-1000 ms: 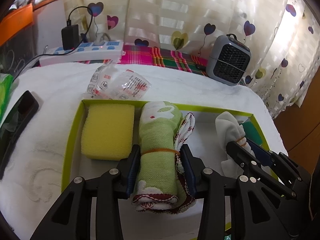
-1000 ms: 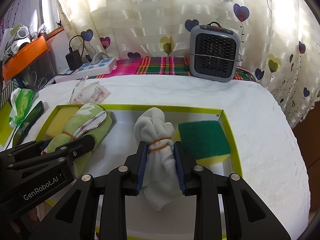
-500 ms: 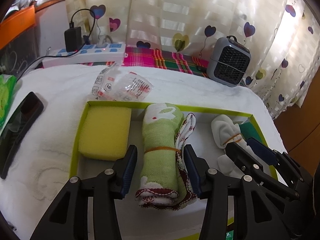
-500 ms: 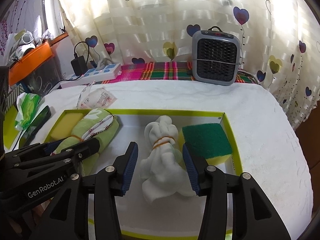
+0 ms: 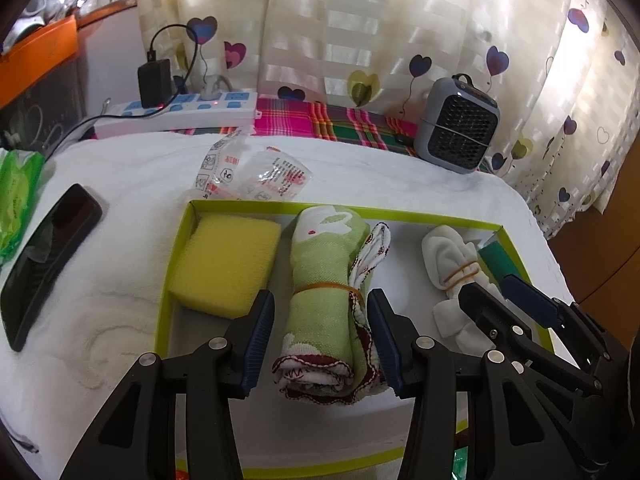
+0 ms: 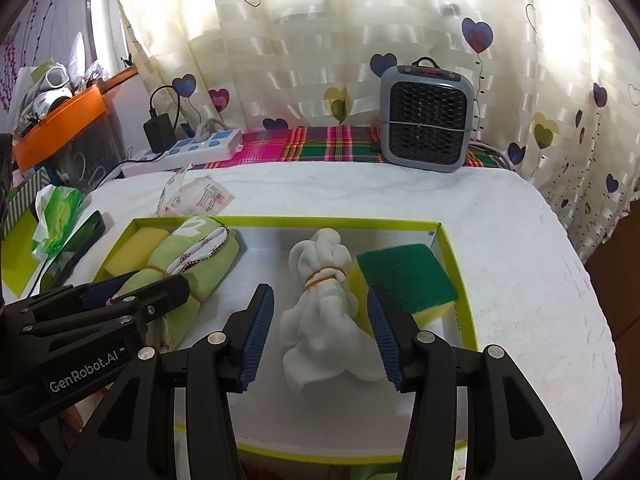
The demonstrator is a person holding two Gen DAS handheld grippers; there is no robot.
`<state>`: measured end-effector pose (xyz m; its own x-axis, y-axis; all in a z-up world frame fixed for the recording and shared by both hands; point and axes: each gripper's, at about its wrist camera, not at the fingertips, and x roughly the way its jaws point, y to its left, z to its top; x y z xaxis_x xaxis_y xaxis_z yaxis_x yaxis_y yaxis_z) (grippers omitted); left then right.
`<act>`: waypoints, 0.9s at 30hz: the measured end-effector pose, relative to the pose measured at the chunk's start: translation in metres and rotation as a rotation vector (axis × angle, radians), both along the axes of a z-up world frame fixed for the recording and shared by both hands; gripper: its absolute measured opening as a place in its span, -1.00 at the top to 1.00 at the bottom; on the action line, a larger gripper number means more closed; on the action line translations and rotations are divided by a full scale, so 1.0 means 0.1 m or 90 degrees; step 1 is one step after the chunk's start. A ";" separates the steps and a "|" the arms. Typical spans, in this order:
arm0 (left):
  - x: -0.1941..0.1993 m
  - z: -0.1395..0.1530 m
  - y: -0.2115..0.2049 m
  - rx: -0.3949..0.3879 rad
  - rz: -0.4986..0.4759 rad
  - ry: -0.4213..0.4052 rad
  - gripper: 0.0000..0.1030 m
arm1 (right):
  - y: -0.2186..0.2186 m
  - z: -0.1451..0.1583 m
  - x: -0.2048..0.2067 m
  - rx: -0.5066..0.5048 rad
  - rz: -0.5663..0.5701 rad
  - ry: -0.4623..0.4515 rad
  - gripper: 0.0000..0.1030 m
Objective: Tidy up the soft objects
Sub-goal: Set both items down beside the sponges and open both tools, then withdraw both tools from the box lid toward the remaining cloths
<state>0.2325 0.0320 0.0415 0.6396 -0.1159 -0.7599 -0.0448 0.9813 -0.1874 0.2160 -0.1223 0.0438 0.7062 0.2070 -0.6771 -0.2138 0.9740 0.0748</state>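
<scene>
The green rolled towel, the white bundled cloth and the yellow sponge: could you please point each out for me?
green rolled towel [image 5: 324, 264], left wrist view, middle of the roll.
white bundled cloth [image 6: 320, 316], right wrist view, below its rubber band.
yellow sponge [image 5: 228, 260], left wrist view, top face.

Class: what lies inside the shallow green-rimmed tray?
Inside the tray: yellow sponge, rolled green towel, banded white cloth, green-topped sponge. The floor beneath them is hidden.
</scene>
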 end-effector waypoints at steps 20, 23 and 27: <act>-0.29 0.14 0.01 0.030 0.000 -0.036 0.08 | -0.06 0.06 -0.20 0.019 -0.005 -0.004 0.03; -0.35 0.17 0.03 0.028 0.002 -0.040 0.08 | -0.08 0.07 -0.23 0.024 -0.006 -0.004 0.03; -0.40 0.20 0.06 0.023 0.009 -0.046 0.08 | -0.09 0.08 -0.28 0.025 -0.006 -0.005 0.02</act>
